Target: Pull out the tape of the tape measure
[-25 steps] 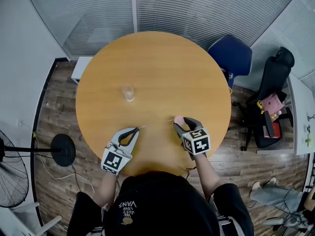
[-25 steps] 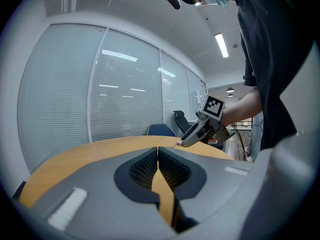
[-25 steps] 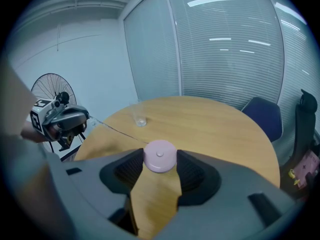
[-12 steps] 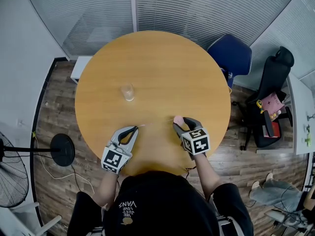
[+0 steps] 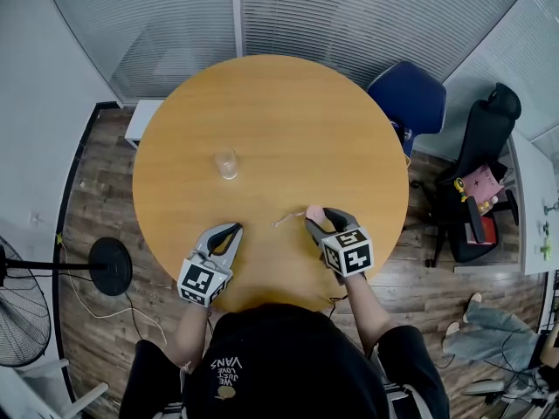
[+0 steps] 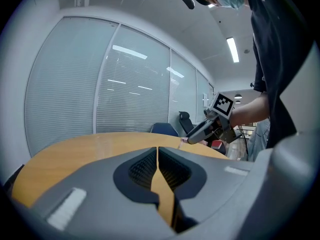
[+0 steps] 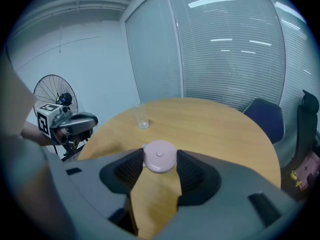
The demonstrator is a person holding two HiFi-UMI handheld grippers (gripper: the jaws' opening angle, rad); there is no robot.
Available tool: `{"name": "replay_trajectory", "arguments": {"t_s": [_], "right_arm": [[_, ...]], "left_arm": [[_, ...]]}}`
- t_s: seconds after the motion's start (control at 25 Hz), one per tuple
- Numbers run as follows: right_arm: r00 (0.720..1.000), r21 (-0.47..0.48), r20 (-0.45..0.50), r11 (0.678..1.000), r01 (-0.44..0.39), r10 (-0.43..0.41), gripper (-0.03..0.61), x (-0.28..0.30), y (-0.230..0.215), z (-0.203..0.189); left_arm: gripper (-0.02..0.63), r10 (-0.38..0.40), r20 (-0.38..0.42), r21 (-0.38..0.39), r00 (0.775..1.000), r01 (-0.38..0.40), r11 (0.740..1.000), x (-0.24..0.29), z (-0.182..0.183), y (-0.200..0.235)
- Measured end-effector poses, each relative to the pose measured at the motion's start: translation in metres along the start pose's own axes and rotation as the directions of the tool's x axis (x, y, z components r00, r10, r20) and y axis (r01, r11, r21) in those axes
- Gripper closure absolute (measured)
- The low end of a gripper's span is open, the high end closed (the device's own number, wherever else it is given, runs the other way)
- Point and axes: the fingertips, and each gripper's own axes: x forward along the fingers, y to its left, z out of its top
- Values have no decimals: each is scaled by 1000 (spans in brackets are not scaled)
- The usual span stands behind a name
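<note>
The tape (image 5: 286, 219) has slipped from the left gripper (image 5: 235, 230), its fingers now closed empty; the right gripper (image 5: 316, 217) fingers clamp the pink tape measure (image 7: 159, 155) at the counter's (image 5: 271, 120) near side, so it needs regrasping

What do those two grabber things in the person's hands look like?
Both the left gripper and right gripper are grey with dark, ribbed jaws. Each carries a white cube printed with black square markers. The person wears a black top.

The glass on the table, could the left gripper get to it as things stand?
Probably yes. Only bare table lies between the left gripper and the glass. Its jaws are shut, so they would need opening first.
</note>
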Motion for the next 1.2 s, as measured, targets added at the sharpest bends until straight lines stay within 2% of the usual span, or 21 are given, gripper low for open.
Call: {"name": "replay_trajectory", "arguments": {"t_s": [0.24,0.64,0.76,1.04,1.2], "right_arm": [[1000,-20,27,1000,-9,10,361,-6,4,13],[997,-96,32,993,-70,73,361,-12,30,24],[995,-116,36,989,-90,95,362,-13,40,28],[987,-171,44,975,-143,153,362,-19,62,36],[984,-216,45,964,-156,170,360,-24,71,42]], "left_arm": [[597,-10,4,-19,1000,11,1000,4,2,-2],[589,-105,34,-56,994,107,993,26,16,-14],[481,-138,28,-59,990,139,988,34,18,-20],[420,-241,26,-19,970,242,970,47,25,-39],[400,-291,36,-47,956,292,955,51,33,-46]]}}
